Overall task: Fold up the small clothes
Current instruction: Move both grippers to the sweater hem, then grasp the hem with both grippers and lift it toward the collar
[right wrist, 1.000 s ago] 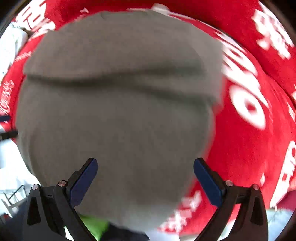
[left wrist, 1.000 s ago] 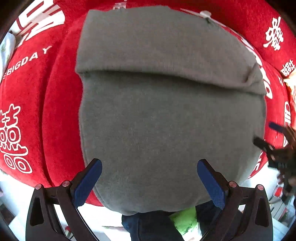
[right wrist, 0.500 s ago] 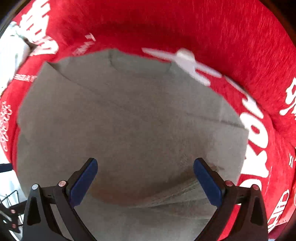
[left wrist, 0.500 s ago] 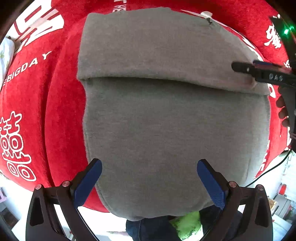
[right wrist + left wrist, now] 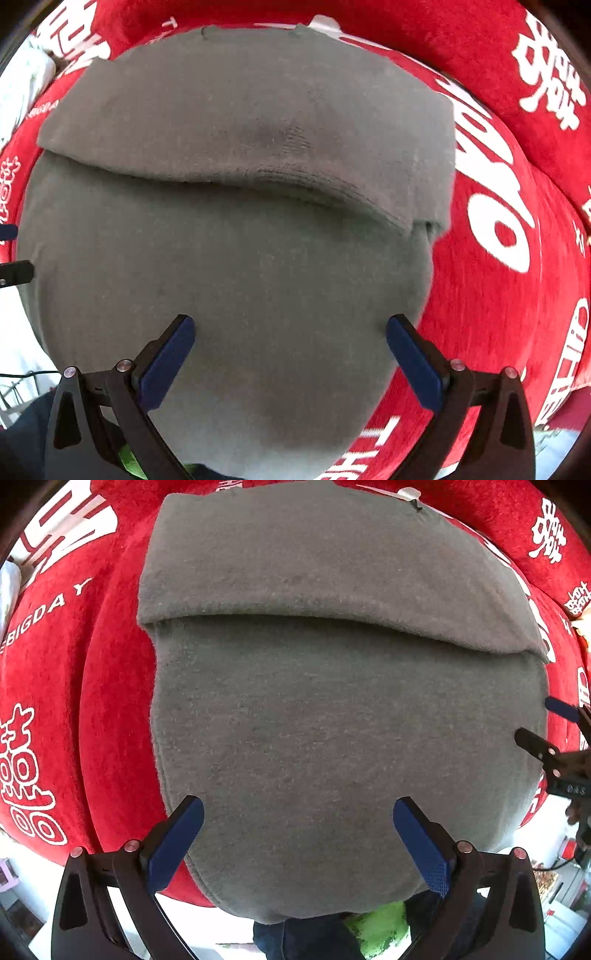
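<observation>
On the red blanket [image 5: 110,701], folded grey garment [image 5: 332,738] lies beyond the spread left gripper [image 5: 298,808].

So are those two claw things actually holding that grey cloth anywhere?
No. Both the left gripper and the right gripper are wide open above the folded grey garment, gripping nothing.
</observation>
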A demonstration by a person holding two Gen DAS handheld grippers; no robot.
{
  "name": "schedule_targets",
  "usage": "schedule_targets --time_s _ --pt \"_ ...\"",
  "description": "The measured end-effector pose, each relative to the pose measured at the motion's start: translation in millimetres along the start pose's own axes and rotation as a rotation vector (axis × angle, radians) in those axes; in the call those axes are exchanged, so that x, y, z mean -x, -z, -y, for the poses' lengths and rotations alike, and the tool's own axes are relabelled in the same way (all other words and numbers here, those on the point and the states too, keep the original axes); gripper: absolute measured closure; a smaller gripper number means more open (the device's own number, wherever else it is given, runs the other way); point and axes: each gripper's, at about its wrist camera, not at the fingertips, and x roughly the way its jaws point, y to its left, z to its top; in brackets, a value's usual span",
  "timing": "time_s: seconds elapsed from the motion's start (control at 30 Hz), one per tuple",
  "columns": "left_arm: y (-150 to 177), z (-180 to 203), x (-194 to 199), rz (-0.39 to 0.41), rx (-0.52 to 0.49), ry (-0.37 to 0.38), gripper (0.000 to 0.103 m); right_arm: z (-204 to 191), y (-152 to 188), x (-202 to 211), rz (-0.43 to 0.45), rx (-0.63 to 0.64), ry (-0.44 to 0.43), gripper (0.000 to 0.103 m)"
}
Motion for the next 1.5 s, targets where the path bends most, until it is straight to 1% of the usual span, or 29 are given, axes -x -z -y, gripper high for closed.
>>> schedule_targets --time_s 0.13,0.17,0.27,0.3,0.37,0.4,0.43,0.53,0.57,0.63,0.7,0.73,0.77,0.8,0.87,0.9,0.97,1.07,1.1,1.13,1.2,1.23,1.27,1.3,1.33,1.37,1.43,1.47,1.5 --pt "-3 7 -5 0.013 -0.008 0.002 0.0 -8 -2 18 0.066 -0.017 -0.033 0.0" --pt "-3 11 -7 0.017 -0.009 0.006 0.0 -15 -5 20 0.076 -0.01 -0.05 0.0" --pt "-7 21 -16 0.018 -0.025 0.012 0.0 -40 -3 13 0.085 0.052 -0.078 0.0" --pt "-5 26 -21 0.019 -0.041 -0.006 0.0 -49 -1 10 0.084 0.067 -0.077 0.0" --pt "6 40 -27 0.071 -0.129 -0.088 0.0 -58 10 -7 0.061 0.102 -0.052 0.0" --pt "13 45 -26 0.113 -0.165 -0.107 0.0 -63 19 -12 0.091 0.128 -0.019 0.0" --pt "22 47 -25 0.161 -0.183 -0.108 0.0 -65 34 -6 0.2 0.154 0.001 0.0" --pt "46 43 -24 0.212 -0.197 -0.092 0.0 -56 73 -4 0.272 0.152 -0.014 0.0" --pt "56 43 -25 0.216 -0.213 -0.099 0.0 -54 82 -3 0.271 0.157 -0.01 0.0" --pt "71 43 -27 0.189 -0.244 -0.112 0.0 -51 104 -1 0.239 0.194 0.002 0.0" --pt "83 40 -27 0.135 -0.253 -0.112 0.0 -52 117 1 0.16 0.223 0.019 0.0" --pt "92 37 -26 0.117 -0.243 -0.11 0.0 -50 124 3 0.115 0.222 0.025 0.0" --pt "99 33 -26 0.108 -0.231 -0.106 0.0 -51 133 1 0.044 0.215 0.05 0.0" --pt "110 27 -25 0.096 -0.214 -0.1 0.0 -48 144 1 0.01 0.194 0.058 0.0" --pt "130 17 -29 0.063 -0.19 -0.096 0.0 -34 169 12 0.019 0.1 0.034 0.0" --pt "138 12 -32 0.045 -0.179 -0.089 0.0 -28 178 13 0.006 0.053 0.022 0.0" --pt "150 5 -41 0.007 -0.143 -0.044 0.0 -19 196 4 -0.064 -0.039 -0.09 0.0" --pt "162 7 -59 -0.038 -0.108 0.005 0.0 -18 208 -11 -0.107 -0.079 -0.124 0.0" --pt "163 9 -63 -0.04 -0.102 0.013 0.0 -18 211 -13 -0.102 -0.099 -0.135 0.0" --pt "162 13 -67 -0.021 -0.095 -0.004 0.0 -17 210 -14 -0.09 -0.127 -0.145 0.001" --pt "157 13 -72 -0.008 -0.064 -0.038 0.0 -14 200 -20 -0.073 -0.177 -0.16 0.008" --pt "159 16 -73 0.004 -0.044 -0.058 0.0 -14 185 -25 -0.078 -0.201 -0.162 0.009" --pt "162 21 -74 0.006 -0.044 -0.07 0.0 -14 183 -29 -0.089 -0.239 -0.149 0.009" --pt "164 29 -75 0.001 -0.049 -0.068 0.0 -20 186 -28 -0.097 -0.263 -0.143 0.013" --pt "167 29 -74 -0.004 -0.042 -0.043 0.0 -20 181 -30 -0.109 -0.291 -0.141 0.017" --pt "170 30 -72 -0.002 -0.012 0.009 0.002 -21 181 -30 -0.128 -0.307 -0.118 0.028" --pt "175 22 -66 -0.001 0.046 0.04 0.02 -22 185 -28 -0.153 -0.289 -0.129 0.062" --pt "175 13 -66 -0.007 0.059 0.053 0.026 -24 187 -28 -0.174 -0.272 -0.158 0.089" --pt "177 12 -63 -0.012 0.069 0.069 0.038 -24 187 -24 -0.176 -0.257 -0.174 0.089"
